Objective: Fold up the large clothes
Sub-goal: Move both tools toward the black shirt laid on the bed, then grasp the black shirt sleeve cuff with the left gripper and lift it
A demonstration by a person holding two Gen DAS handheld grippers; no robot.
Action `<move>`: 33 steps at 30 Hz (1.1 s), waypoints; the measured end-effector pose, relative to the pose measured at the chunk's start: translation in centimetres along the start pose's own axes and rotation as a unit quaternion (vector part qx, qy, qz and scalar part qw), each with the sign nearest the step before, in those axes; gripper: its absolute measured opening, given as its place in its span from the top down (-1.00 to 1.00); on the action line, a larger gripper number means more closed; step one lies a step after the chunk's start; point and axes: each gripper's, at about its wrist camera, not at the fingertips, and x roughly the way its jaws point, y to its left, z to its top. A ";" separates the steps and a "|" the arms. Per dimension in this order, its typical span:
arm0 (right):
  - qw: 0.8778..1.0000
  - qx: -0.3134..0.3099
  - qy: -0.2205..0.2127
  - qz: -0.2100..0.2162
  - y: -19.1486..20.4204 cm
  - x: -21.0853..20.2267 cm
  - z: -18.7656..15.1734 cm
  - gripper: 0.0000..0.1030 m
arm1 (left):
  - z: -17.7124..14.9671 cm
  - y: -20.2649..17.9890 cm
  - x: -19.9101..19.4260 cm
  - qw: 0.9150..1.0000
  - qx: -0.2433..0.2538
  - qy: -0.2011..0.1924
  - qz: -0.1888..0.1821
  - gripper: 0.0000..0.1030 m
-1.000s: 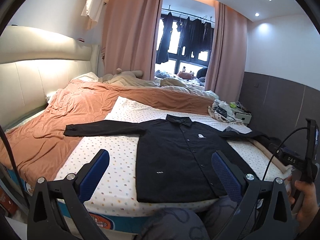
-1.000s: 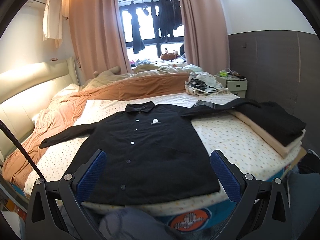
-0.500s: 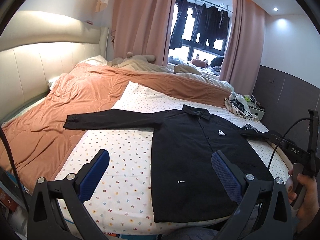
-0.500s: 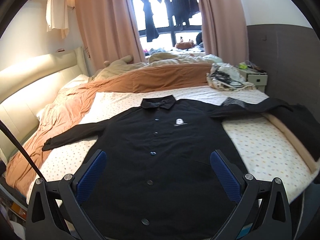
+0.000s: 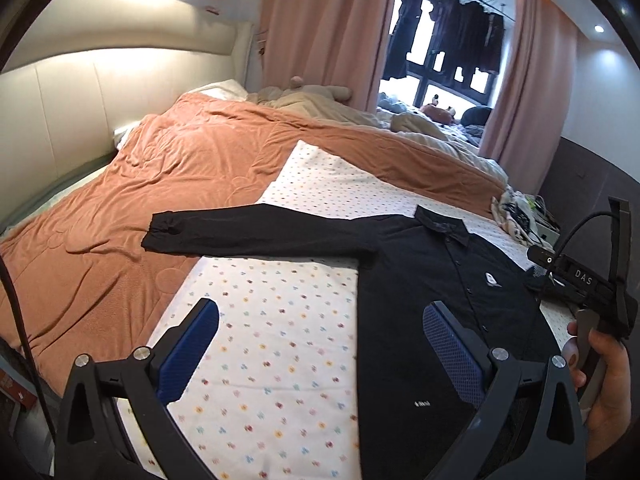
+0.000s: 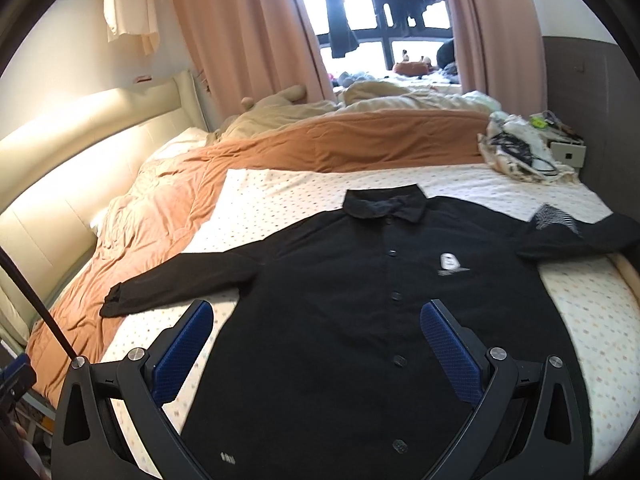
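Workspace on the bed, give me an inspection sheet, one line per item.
Surface: dotted white sheet on the bed, orange blanket beside it.
Job's things: black shirt spread flat, buttoned, sleeves out.
Clutter: heap of cloth and cords at the far corner.
Grippers: left gripper open, empty; right gripper open, empty, above the shirt.
Cables: black cable at the left edge.
Surroundings: pink curtains, dark clothes hanging at the window.

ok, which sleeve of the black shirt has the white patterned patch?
The sleeve running off toward the nightstand side carries the white patch. The other sleeve, ending on the orange blanket, is plain black.
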 end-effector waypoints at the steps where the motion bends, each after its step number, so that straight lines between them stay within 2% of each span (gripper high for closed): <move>1: 1.000 0.005 0.006 0.002 0.1 1.3 0.5 -1.00 | 0.3 0.6 0.8 1.000 -0.008 0.004 0.003 -1.00; 7: 0.999 0.042 0.025 0.020 0.1 8.2 3.0 -1.00 | 2.0 4.2 5.4 0.998 -0.043 0.028 0.027 -1.00; 12: 0.998 0.035 0.052 0.006 0.6 14.0 4.0 -1.00 | 3.0 7.8 9.1 0.995 -0.082 0.046 0.043 -1.00; 17: 0.995 0.046 0.083 -0.005 0.6 18.9 5.8 -1.00 | 3.6 11.2 12.4 0.989 -0.124 0.069 0.040 -0.96; 20: 0.995 0.043 0.090 -0.019 0.5 20.9 6.5 -1.00 | 3.8 13.1 14.3 0.984 -0.154 0.077 0.037 -0.84; 22: 0.994 0.038 0.105 -0.014 0.9 23.3 6.7 -1.00 | 4.0 14.0 16.1 0.981 -0.164 0.093 0.043 -0.49; 23: 0.993 0.035 0.112 -0.015 1.0 24.3 6.8 -1.00 | 4.1 14.5 16.9 0.979 -0.172 0.102 0.043 -0.45; 27: 0.990 0.031 0.135 -0.022 1.3 27.6 7.0 -1.00 | 4.5 15.8 20.2 0.973 -0.197 0.118 0.039 -0.44; 30: 0.990 0.017 0.139 -0.021 2.1 29.3 7.3 -1.00 | 4.8 17.5 21.9 0.967 -0.213 0.128 0.063 -0.44; 33: 0.988 -0.017 0.149 -0.022 3.7 30.9 6.9 -1.00 | 4.7 19.9 23.5 0.955 -0.238 0.154 0.089 -0.44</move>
